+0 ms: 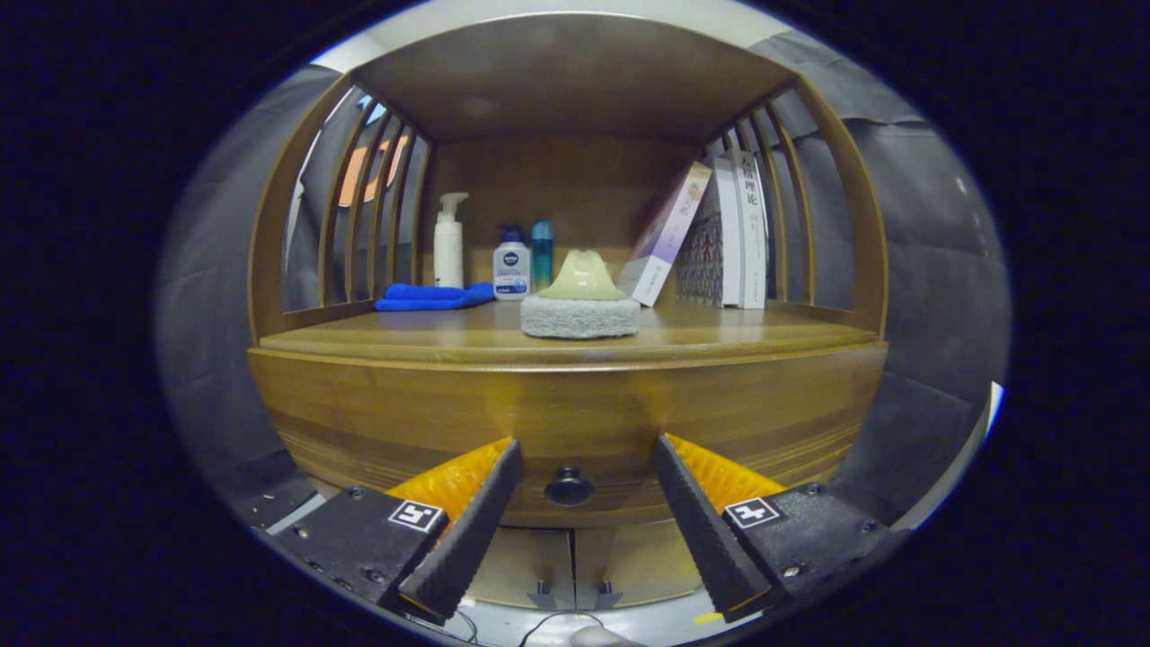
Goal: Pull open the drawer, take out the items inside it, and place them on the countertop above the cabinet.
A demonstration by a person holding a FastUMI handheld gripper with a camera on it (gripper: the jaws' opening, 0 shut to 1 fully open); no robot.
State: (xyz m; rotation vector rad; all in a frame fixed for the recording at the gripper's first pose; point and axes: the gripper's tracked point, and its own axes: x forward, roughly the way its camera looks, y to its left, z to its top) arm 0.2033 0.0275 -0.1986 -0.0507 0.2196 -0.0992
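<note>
The gripper [584, 458] has its jaws wide apart, with the drawer knob [569, 486] between them and a little beyond the tips. The drawer [575, 422] is shut, under the desk [404, 340] where a scrub pad [580, 305] stands. The knob is small and round — an off-centre closing may slip off it.

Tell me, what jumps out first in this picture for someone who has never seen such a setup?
First, the claw: its two ridged black fingers stand wide open, with the small dark drawer knob between them on the closed wooden drawer front. Next, on the countertop above, a grey sponge pad with a pale green handle sits near the front edge. Behind it stand bottles beside a blue cloth, and books lean on the other side.
</note>
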